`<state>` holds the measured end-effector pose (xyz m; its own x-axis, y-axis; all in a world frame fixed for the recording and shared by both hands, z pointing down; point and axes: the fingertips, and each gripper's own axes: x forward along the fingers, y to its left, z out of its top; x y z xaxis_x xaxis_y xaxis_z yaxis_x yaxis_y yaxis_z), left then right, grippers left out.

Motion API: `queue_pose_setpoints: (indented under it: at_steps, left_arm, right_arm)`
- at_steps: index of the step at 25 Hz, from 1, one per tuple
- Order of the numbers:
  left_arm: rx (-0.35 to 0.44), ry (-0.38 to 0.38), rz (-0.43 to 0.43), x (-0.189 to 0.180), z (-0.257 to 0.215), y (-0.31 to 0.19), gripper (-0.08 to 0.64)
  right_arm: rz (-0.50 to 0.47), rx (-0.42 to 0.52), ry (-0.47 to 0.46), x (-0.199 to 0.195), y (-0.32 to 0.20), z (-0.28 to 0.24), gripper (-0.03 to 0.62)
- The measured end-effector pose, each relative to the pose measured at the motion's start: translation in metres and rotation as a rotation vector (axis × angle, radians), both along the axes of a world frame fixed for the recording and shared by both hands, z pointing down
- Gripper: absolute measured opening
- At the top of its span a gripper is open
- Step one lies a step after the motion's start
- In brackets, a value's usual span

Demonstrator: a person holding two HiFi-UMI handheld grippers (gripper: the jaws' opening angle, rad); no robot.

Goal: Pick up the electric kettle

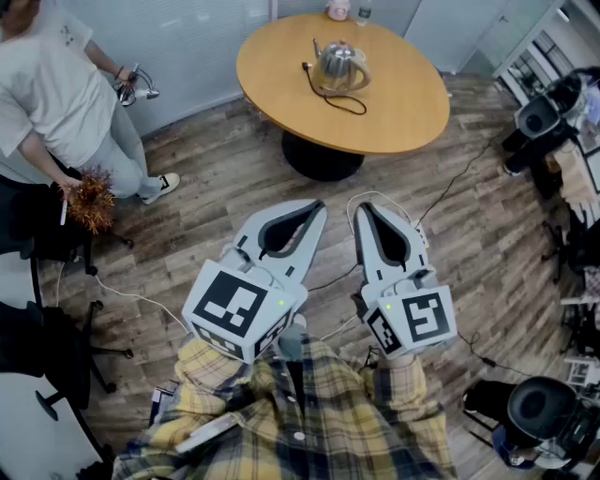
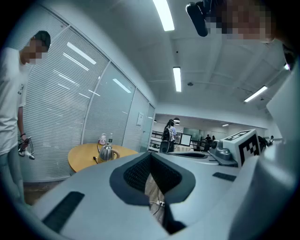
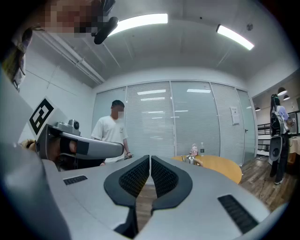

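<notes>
The steel electric kettle [image 1: 340, 66] stands on a round wooden table [image 1: 403, 117] far ahead of me, its black cord [image 1: 345, 101] looped beside it. It shows small in the left gripper view [image 2: 107, 153] and tiny in the right gripper view [image 3: 191, 160]. Both grippers are held level over the wooden floor, well short of the table. My left gripper [image 1: 319, 208] [image 2: 151, 155] is shut with nothing in it. My right gripper [image 1: 362, 208] [image 3: 150, 158] is also shut and empty, close beside the left.
A person in a white T-shirt [image 1: 52, 84] stands at the left by the blinds. A pink item [image 1: 338, 9] and a small bottle [image 1: 363, 13] sit at the table's far edge. Cables [image 1: 450, 187] cross the floor. Office chairs [image 1: 539, 117] and clutter line the right side.
</notes>
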<state>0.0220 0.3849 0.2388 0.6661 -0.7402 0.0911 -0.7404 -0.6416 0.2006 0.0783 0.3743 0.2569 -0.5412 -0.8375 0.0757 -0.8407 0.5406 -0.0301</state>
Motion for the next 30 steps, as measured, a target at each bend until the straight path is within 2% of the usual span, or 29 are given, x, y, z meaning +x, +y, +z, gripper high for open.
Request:
queue_pose_setpoints:
  at_steps: [9, 14, 20, 30]
  left_arm:
    - [0.010, -0.009, -0.020, 0.020, 0.003, 0.000, 0.003]
    - [0.010, -0.002, -0.028, 0.015, 0.004, -0.022, 0.003]
    - [0.016, -0.010, -0.015, -0.001, 0.008, -0.078, 0.003]
    - [0.031, -0.023, 0.055, -0.044, -0.004, -0.209, 0.003]
  right_arm:
    - [-0.020, 0.008, 0.000, 0.018, 0.001, 0.006, 0.037]
    - [-0.021, 0.002, -0.001, 0.016, -0.019, 0.008, 0.037]
    - [-0.001, -0.001, -0.004, 0.002, -0.071, 0.013, 0.037]
    - [0.094, 0.009, -0.018, -0.034, -0.195, 0.001, 0.037]
